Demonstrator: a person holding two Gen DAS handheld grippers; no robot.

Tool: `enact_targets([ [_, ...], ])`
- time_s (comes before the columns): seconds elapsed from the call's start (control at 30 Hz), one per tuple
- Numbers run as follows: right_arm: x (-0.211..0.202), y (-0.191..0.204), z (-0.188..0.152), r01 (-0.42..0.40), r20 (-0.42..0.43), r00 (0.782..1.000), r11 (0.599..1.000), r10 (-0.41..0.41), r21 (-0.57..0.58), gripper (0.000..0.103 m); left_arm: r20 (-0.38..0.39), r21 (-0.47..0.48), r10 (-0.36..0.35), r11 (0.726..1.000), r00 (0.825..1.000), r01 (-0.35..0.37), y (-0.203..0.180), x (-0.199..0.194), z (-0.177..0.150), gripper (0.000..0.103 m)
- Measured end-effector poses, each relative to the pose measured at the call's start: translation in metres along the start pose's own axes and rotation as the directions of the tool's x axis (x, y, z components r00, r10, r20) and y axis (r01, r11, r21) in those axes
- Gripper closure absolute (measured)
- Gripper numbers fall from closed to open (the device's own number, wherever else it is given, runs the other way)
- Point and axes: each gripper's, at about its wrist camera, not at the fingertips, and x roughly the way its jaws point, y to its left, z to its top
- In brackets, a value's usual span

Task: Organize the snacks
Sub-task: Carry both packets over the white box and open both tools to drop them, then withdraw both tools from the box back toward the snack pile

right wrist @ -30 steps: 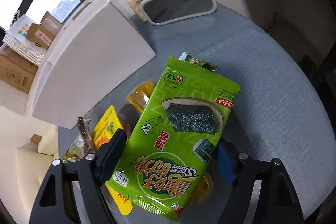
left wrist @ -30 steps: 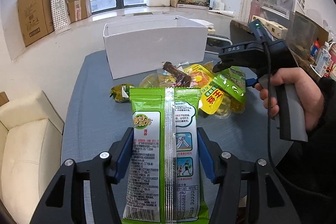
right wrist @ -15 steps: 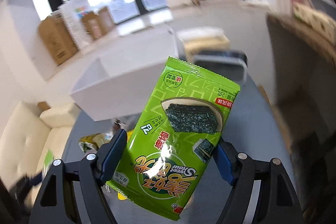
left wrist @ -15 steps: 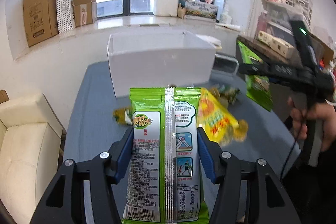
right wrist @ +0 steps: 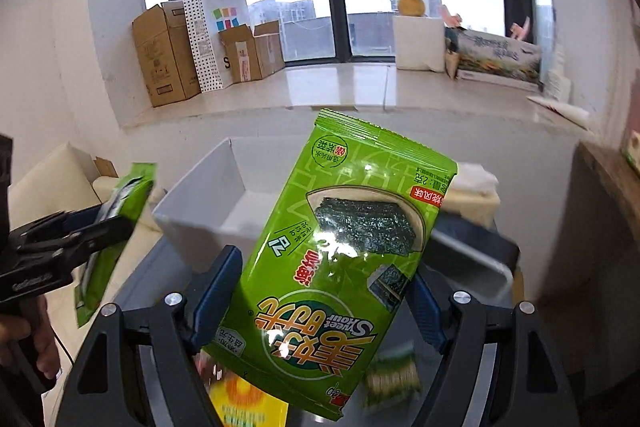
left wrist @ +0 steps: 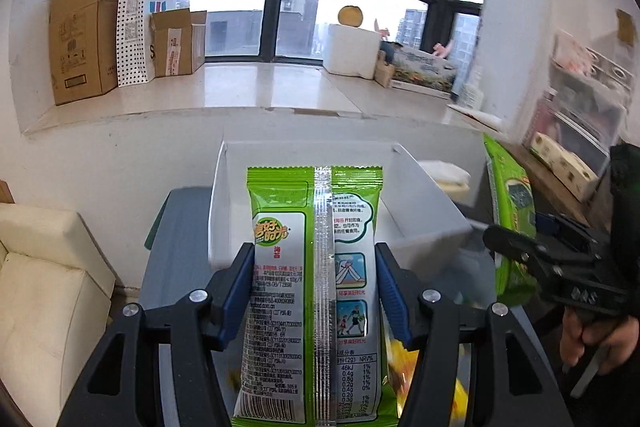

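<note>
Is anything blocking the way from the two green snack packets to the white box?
Nothing visible does. The open-topped white cardboard box sits straight ahead of both green seaweed snack packets, with only open air between them. Its visible inside looks bare.

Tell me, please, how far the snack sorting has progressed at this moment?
Done: nothing shows inside the white box yet. In hand: the left gripper holds one green seaweed packet, the right gripper another. Left: both drops, plus the loose yellow snacks below.
</note>
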Motion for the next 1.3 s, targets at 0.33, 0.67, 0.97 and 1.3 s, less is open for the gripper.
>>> enact_targets([
  [0.33,0.064,-0.007,0.05,-0.041,-0.034,0.998,0.998,0.043,0.045,0.021,-0.065,-0.046,0.014,0.999,0.998,-0.017,0.024,0.074,0.04,0.039],
  [0.67,0.106,0.0,0.063,0.056,-0.11,0.992,0.998,-0.056,-0.009,0.007,-0.096,-0.046,0.058,0.997,0.994,-0.063,0.041,0.11,0.055,0.0],
  [0.97,0.063,0.0,0.051,-0.005,-0.02,1.0,1.0,0.006,0.02,0.0,-0.053,-0.03,0.048,0.998,0.997,-0.049,0.035,0.066,0.041,0.0],
  [1.3,-0.033,0.004,-0.045,-0.165,-0.016,0.986,0.986,0.165,-0.022,0.0,-0.021,0.015,0.041,0.999,0.999,-0.041,0.01,-0.046,-0.056,0.0],
])
